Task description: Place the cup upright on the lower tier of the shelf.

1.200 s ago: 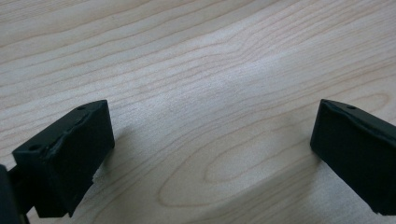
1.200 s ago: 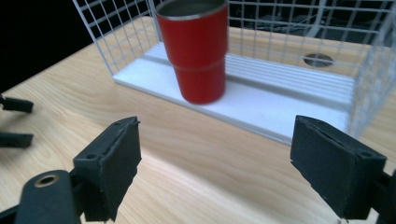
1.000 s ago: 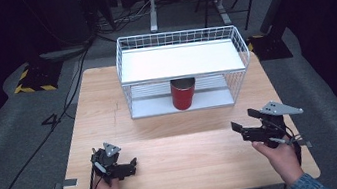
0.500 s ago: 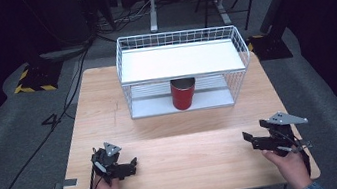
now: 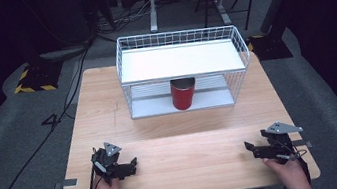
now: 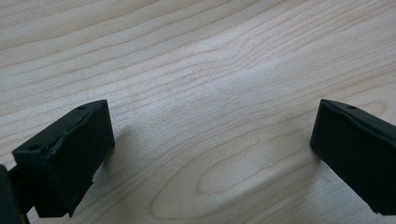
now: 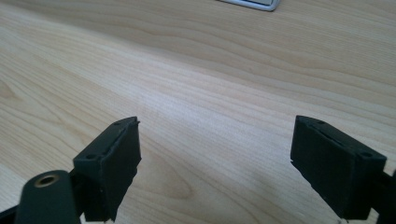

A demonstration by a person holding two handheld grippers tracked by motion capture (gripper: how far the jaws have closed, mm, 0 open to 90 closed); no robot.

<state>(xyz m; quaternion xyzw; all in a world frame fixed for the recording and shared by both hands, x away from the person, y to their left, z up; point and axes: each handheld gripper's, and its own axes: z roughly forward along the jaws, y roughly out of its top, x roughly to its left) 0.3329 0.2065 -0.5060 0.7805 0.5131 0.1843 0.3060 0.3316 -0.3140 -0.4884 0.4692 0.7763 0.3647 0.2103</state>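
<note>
High view: left gripper (image 5: 130,165) rests low on the wooden table (image 5: 183,140) at lower left of frame, jaws pointing toward frame centre. Right gripper (image 5: 249,148) sits at lower right, jaws pointing toward frame centre too. Both well apart from each other.

Left gripper view: its 2 jaws stand wide apart, released, bare wood grain between them. Right gripper view: the same, 2 jaws spread, nothing grasped.

Red can (image 5: 183,93) stands upright at centre of frame, on the lower shelf of the white wire rack (image 5: 123,56), under its white top shelf. Can well apart from both grippers.
</note>
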